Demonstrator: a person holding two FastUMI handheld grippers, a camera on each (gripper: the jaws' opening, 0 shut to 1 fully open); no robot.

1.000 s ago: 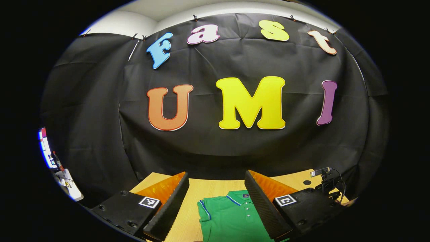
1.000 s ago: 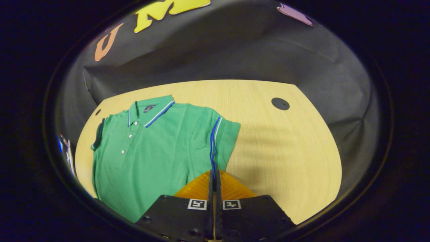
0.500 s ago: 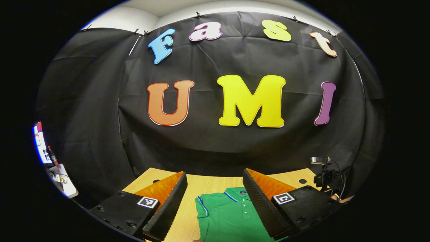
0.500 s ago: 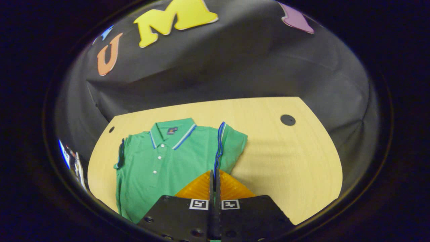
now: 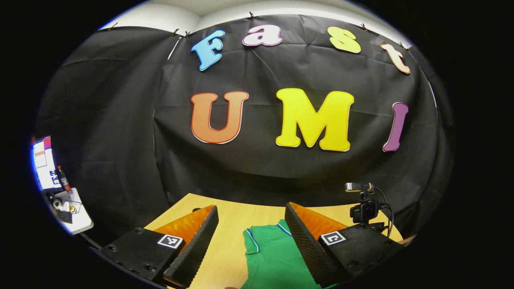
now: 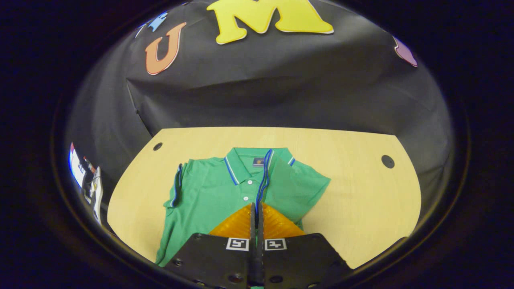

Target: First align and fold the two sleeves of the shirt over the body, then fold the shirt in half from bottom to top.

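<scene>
A green polo shirt with blue-and-white trim lies flat on the wooden table, collar away from me. My right gripper is shut on the blue-striped edge of one sleeve, which is lifted and lies over the shirt's chest near the collar. The other sleeve lies folded in along the far side. In the left gripper view, my left gripper hovers open above the table, and the green polo shirt shows between its fingers, untouched.
The wooden table ends at the black cloth wall behind. A small camera on a stand sits at the table's right side. Two dark round holes mark the tabletop's back corners. A side desk with clutter stands off to the left.
My right gripper has carried the sleeve inward over the shirt's chest, up to the collar. My left gripper stayed open and drifted slightly left of the shirt.
</scene>
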